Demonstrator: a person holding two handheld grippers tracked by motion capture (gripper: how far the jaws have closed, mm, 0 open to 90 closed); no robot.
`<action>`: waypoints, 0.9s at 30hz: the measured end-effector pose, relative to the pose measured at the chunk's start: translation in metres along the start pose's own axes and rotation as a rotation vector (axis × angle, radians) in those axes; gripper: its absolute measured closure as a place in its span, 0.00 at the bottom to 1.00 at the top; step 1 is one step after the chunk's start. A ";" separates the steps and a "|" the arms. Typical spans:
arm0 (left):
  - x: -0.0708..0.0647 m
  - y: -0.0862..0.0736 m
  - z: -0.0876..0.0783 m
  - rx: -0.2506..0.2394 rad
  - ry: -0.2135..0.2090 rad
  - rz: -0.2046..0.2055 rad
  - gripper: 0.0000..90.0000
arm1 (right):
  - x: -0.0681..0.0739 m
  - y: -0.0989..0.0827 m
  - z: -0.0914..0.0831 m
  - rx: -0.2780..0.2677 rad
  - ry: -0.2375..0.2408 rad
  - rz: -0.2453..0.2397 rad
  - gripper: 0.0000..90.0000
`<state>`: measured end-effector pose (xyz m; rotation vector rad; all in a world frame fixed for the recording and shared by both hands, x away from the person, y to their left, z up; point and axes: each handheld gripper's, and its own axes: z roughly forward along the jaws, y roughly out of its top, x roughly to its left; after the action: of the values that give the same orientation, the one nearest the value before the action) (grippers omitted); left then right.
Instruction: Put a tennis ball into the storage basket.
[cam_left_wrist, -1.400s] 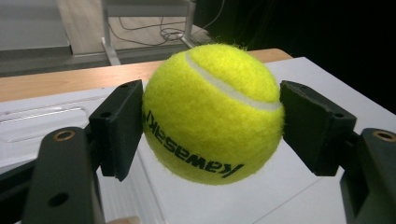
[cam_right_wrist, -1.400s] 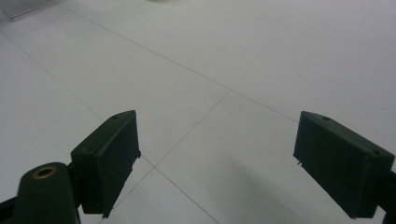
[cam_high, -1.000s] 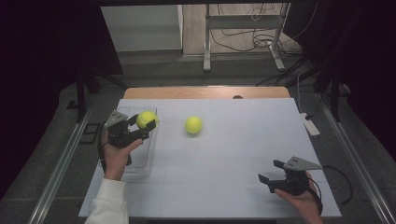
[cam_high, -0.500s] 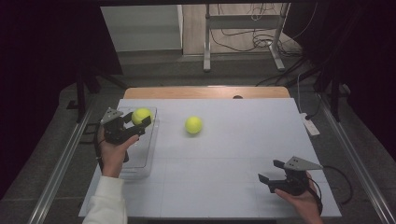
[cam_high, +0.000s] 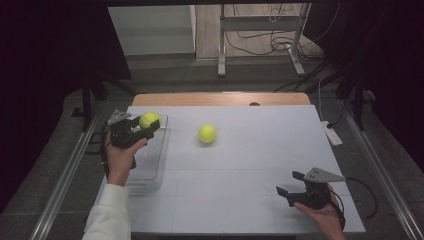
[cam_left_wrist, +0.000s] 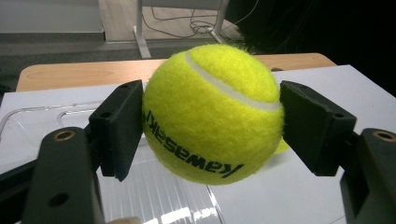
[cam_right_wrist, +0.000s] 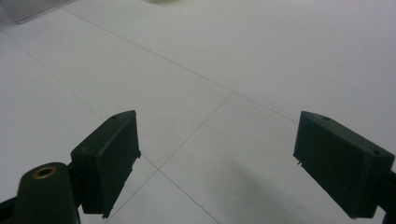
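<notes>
Left gripper (cam_high: 150, 127) clamped on tennis ball (cam_left_wrist: 212, 114), held above clear tray (cam_high: 150, 170), right gripper (cam_high: 291, 184) released

The tennis ball (cam_left_wrist: 212, 114) is fuzzy yellow felt, the container (cam_high: 150, 160) at nine o'clock clear glossy plastic, the table (cam_high: 240, 170) smooth matt white.

Free room around the clear plastic tray (cam_high: 150, 172) at the table's left edge. Above its far end, the left gripper (cam_high: 142, 127) is gripping a tennis ball (cam_high: 148, 120) between its pads, occupying the space over that end; the tray's near half is lying open from above. To the right of the tray, a second tennis ball (cam_high: 207, 133) is sitting alone on the white tabletop (cam_high: 240, 185), well apart. Far right of the tray, the right gripper (cam_high: 291, 184) is resting near the table's front edge with its jaws spread over bare surface.
</notes>
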<state>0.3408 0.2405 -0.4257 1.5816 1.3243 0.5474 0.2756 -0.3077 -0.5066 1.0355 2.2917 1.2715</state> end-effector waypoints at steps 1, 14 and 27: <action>0.001 0.000 0.000 0.002 -0.002 -0.003 0.29 | 0.000 0.000 0.000 0.000 0.000 0.000 0.16; 0.012 0.001 0.001 0.020 0.031 -0.019 0.29 | 0.000 0.000 0.000 0.000 0.000 0.003 0.16; 0.015 0.007 0.005 0.042 0.060 -0.004 0.29 | 0.000 0.000 0.000 0.000 -0.003 0.002 0.16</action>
<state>0.3535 0.2531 -0.4254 1.6071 1.3918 0.5719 0.2761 -0.3078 -0.5068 1.0399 2.2885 1.2703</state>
